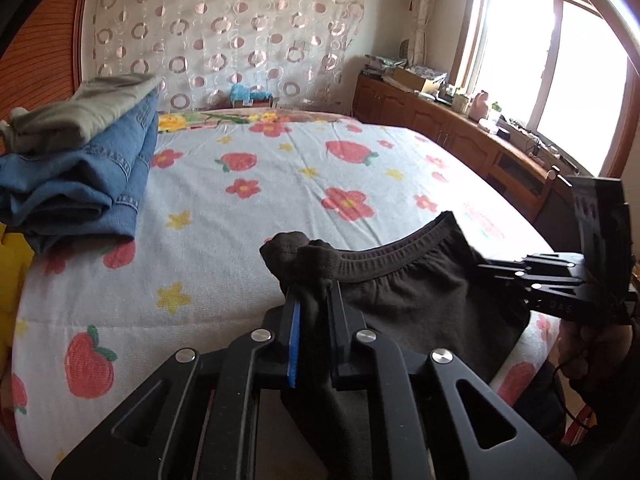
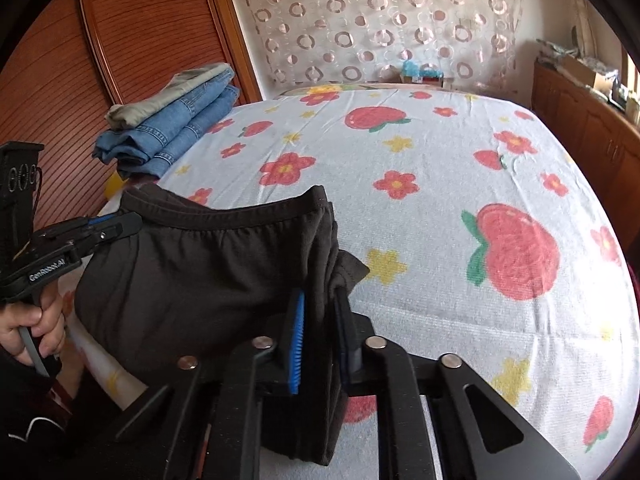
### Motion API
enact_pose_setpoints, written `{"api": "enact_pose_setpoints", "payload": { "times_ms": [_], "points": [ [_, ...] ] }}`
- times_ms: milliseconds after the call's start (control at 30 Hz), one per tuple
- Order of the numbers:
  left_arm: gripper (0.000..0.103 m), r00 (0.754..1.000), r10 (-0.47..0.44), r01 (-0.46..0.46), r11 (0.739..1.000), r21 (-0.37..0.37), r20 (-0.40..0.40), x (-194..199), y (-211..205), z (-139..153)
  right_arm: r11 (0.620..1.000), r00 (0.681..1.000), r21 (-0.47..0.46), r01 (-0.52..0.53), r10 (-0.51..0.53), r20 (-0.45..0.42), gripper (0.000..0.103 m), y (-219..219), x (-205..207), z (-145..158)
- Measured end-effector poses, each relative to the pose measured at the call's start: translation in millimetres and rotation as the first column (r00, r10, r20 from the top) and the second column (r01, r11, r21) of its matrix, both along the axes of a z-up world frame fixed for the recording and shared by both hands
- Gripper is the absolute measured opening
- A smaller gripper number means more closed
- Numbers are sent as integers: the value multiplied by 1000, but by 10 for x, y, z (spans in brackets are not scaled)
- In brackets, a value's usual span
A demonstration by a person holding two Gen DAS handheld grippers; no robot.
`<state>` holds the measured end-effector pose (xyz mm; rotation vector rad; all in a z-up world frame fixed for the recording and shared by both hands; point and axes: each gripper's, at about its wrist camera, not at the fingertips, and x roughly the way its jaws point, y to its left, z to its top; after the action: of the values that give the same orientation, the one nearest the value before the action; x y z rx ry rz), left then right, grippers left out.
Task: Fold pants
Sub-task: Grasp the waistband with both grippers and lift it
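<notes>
Both wrist views: mounted close behind own fingers, angled down across bed [image 1: 280, 168] toward patterned curtain [image 2: 380, 20]. Shared: bed, folded stack [image 1: 80, 152], curtain.

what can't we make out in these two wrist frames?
- Legs of the dark pants: both views; they drop behind the bed edge and the linkages.
- Right gripper fingers: left wrist view, buried in the waistband.
- Folded jeans stack: left wrist view, cut off by the left edge.
- Clutter on the cabinet: too small, washed out by window glare.
</notes>
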<state>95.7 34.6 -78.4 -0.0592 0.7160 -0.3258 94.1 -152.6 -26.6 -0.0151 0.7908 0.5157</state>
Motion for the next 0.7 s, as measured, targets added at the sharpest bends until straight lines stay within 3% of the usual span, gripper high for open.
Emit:
{"api": "enact_pose_setpoints", "payload": {
  "times_ms": [300,700],
  "points": [
    [12,997,-20,22,999,-29,76,-150,-27,259,1000,999,14,-5,4,48,8,-11,-135,127],
    [12,982,-24,30,999,-29,187,-253,-71,684,1000,984,21,-12,9,180,8,-106,-328,610]
  ]
}}
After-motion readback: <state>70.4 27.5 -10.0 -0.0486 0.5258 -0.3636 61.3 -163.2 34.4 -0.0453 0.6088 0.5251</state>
